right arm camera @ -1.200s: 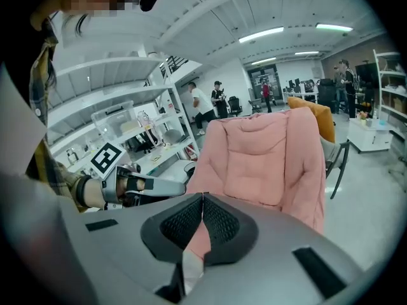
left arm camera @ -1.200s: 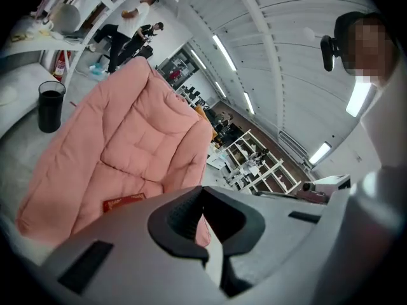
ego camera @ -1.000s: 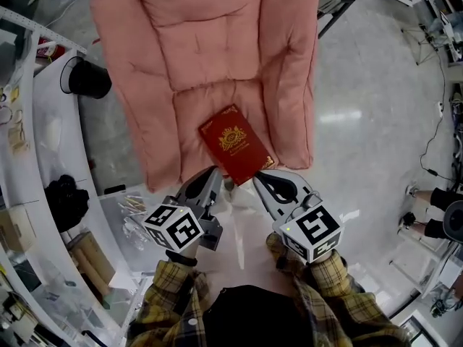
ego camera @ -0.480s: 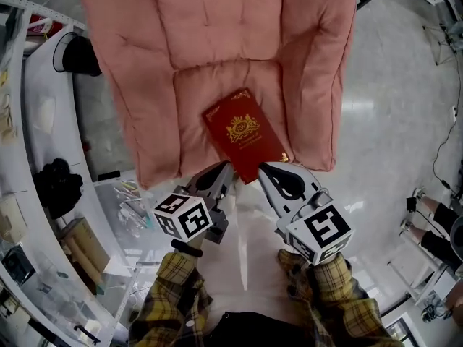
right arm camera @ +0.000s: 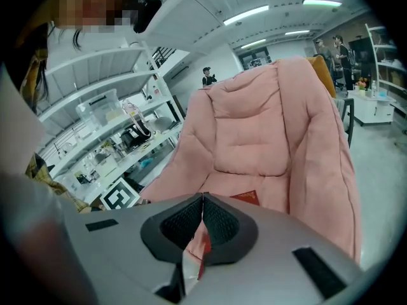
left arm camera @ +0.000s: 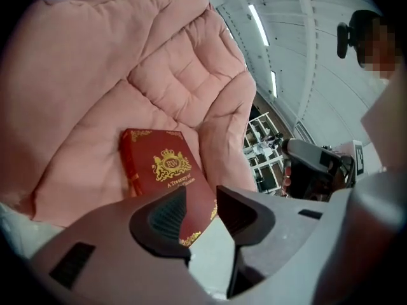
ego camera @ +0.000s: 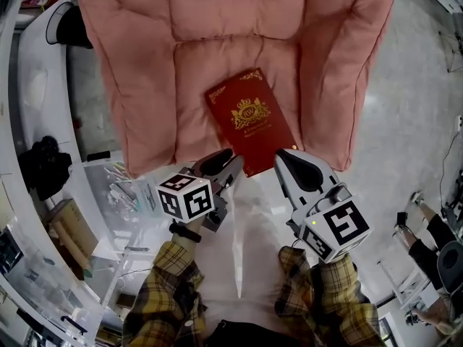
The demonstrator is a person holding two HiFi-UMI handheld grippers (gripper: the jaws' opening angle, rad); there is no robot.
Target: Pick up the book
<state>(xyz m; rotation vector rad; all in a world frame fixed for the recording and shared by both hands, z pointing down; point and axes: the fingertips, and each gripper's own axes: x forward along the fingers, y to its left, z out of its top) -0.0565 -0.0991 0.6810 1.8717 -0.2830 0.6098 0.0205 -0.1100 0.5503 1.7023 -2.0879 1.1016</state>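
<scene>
Two claws, one book. Book [ego camera: 249, 120]: red, gilt crest, lying flat and cover-up on the pink armchair [ego camera: 217, 42] seat, centre frame. Its near corner juts past the front edge, and I judge that overhang the handiest bite. My left claw [ego camera: 233, 165]: released, jaws opening, that corner in its gap, pads not pressing. My right claw [ego camera: 282, 155]: clenched, empty, just beside the book's lower right. Clear tray [ego camera: 123, 194], lower left: thin sticks, too small to name.

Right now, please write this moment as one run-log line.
book: lying on pink cushion | left gripper: jaws opening, book not gripped | right gripper: shut, empty
</scene>
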